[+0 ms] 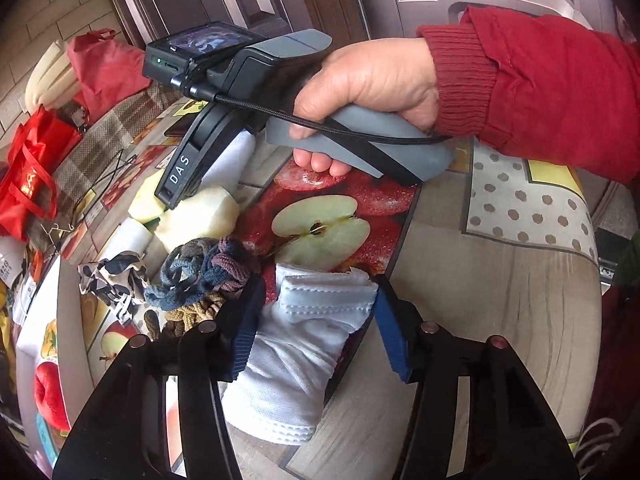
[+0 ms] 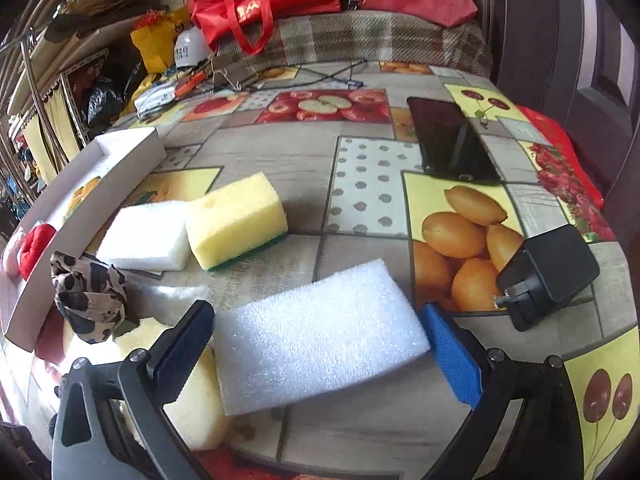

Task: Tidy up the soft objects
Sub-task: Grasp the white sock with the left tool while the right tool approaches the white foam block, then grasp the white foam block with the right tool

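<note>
In the left wrist view my left gripper [image 1: 316, 330] is shut on a bunched stack of white face masks [image 1: 304, 344], a blue pad on each side. A pile of knitted hair ties [image 1: 204, 276] lies just left of it. In the right wrist view my right gripper [image 2: 320, 348] stands open around a white foam block [image 2: 320, 336] that rests on the table. Its blue pads sit close beside the block's two ends. A hand [image 1: 368, 80] in a red sleeve holds that gripper.
A yellow sponge [image 2: 238, 220], a white sponge [image 2: 146, 236], a pale sponge [image 2: 192, 396] and a patterned scrunchie [image 2: 90, 296] lie at the left. A white open box [image 2: 120, 152] stands at the left edge. A phone [image 2: 452, 144] and a black charger [image 2: 548, 272] lie at the right.
</note>
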Available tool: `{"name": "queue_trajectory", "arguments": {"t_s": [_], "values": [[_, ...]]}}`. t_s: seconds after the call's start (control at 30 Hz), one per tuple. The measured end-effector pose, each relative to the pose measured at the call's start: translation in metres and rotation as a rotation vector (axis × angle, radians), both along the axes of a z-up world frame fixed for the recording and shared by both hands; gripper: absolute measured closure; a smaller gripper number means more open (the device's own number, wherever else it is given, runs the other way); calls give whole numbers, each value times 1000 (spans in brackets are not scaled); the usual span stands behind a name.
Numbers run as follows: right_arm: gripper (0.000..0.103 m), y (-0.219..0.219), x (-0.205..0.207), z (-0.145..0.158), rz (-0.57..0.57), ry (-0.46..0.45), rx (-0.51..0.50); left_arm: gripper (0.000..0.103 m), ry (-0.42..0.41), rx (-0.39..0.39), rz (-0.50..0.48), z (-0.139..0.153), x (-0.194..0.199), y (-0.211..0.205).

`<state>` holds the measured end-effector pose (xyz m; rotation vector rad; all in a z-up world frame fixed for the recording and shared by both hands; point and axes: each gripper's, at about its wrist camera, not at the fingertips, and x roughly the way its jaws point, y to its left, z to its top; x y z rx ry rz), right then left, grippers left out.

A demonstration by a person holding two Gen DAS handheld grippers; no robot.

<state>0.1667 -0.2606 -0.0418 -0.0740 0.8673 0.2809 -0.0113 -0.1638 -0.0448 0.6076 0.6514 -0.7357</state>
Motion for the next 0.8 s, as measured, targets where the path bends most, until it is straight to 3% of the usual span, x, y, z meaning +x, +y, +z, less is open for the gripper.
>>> {"name": "queue_trajectory", "arguments": {"t_s": [0.2, 0.37, 0.57, 0.8], "values": [[6, -38, -11, 6, -49, -15, 34, 49, 15, 19, 18, 1, -17, 19], [0, -64, -38, 21, -59, -101, 73, 49, 42, 27, 115, 0, -19, 53], [0, -69, -62, 10, -105, 1, 102, 49, 49, 18, 241, -3, -5, 90], [0, -38, -39, 7, -165, 37, 89, 49, 74, -26, 330, -2, 11, 107]]}}
